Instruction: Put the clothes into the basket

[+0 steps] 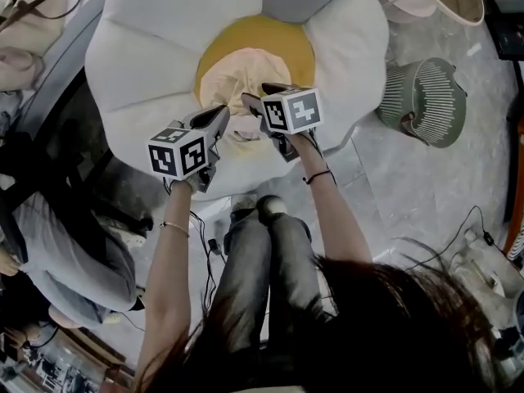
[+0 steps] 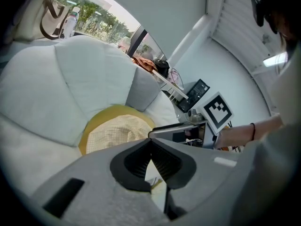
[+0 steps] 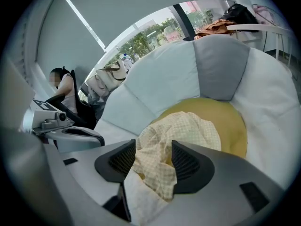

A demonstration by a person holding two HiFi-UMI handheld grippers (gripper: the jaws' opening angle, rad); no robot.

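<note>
1. The flower-shaped cushion seat [image 1: 147,47] fills the upper part of the head view: pale petals round a yellow centre [image 1: 282,41].
2. The basket [image 1: 426,101], a ribbed grey-green one, lies tipped on the floor to the right of the seat, well apart from both grippers. No clothing shows in it from here.
3. The one garment in sight, a pale checked cloth [image 1: 237,76], lies bunched on the yellow centre. It is not in the basket.
4. The right gripper [image 3: 153,159] hangs over the near edge of the cloth. Its jaws stand wide apart, and a fold of the checked cloth rises between them. The pads do not clamp it, so it is not gripped.
5. The left gripper [image 2: 151,145] sits just beside the right one, over the front of the seat. Its jaws meet at the tips. A pale sliver shows in the wedge behind them; it may be the cushion beyond rather than cloth, and the view does not settle it.
6. By my reading the task is at its start: the cloth has yet to be gripped, lifted, carried to the right and dropped into the basket.
</note>
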